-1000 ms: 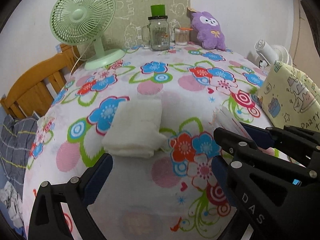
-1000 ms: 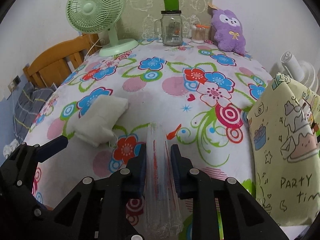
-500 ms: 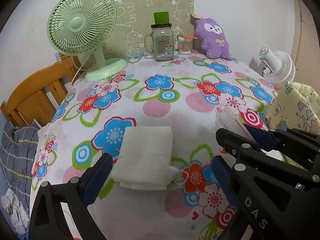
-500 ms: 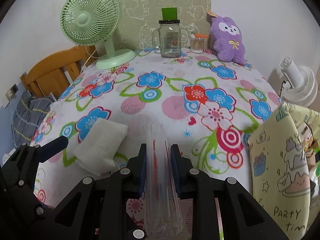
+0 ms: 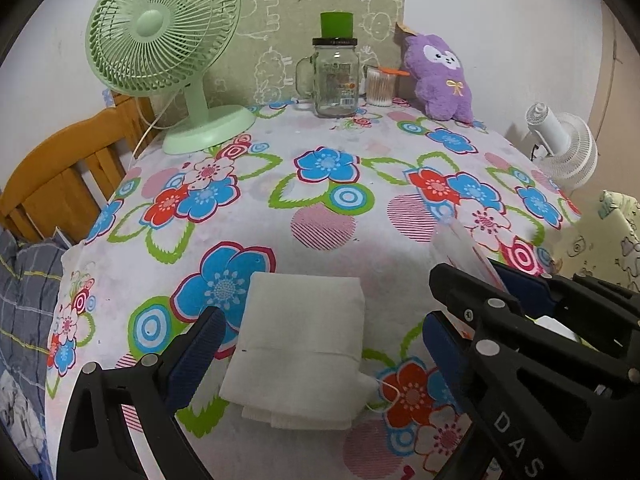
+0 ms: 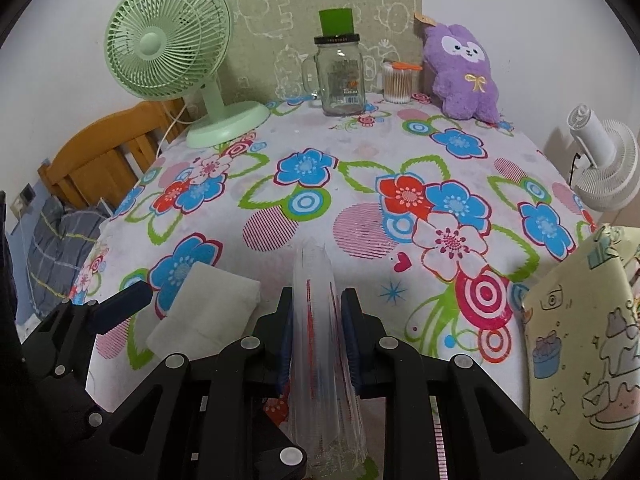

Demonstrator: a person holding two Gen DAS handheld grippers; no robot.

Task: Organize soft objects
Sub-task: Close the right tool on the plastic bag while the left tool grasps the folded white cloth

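Between the right gripper pads: one clear plastic bag, clamped. Left gripper jaws wide apart, nothing gripped, straddling one folded white cloth lying on table. Beyond cloth: one green fan, one glass jar, one purple plush

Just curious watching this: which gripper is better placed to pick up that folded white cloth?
Probably the left gripper: its jaws stand open around the folded white cloth. The right gripper is shut on a clear plastic bag.
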